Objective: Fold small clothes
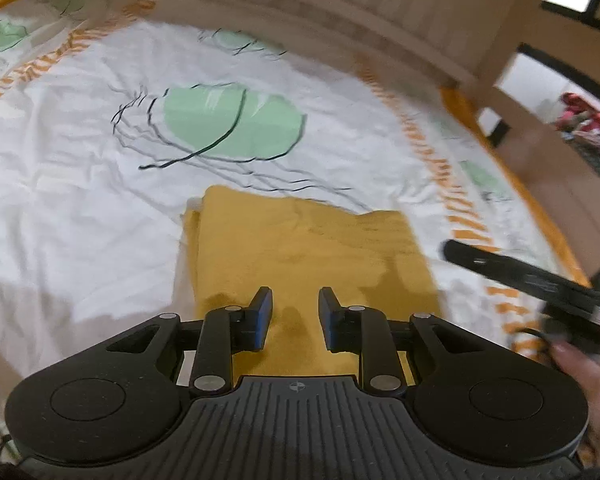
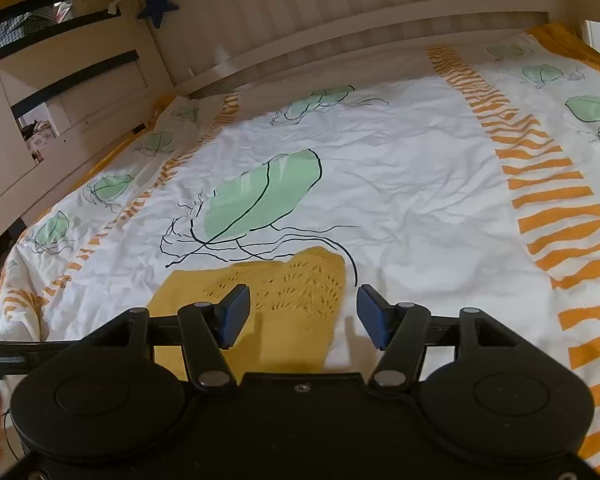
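Note:
A folded mustard-yellow knitted garment (image 1: 300, 248) lies flat on a white bedcover (image 1: 80, 200) printed with green leaves. My left gripper (image 1: 295, 300) is open and empty, hovering above the garment's near part. In the right wrist view the same garment (image 2: 284, 292) lies under the left finger, with its right edge between the fingers. My right gripper (image 2: 303, 298) is open and empty above that edge. The right gripper also shows in the left wrist view (image 1: 540, 280) as a black bar at the right, blurred.
The bedcover (image 2: 420, 200) has orange striped bands (image 2: 560, 216). A wooden bed frame (image 2: 340, 20) runs along the far side. A blue star (image 2: 158, 6) hangs at the back left. A person's hand (image 1: 592, 380) shows at the right edge.

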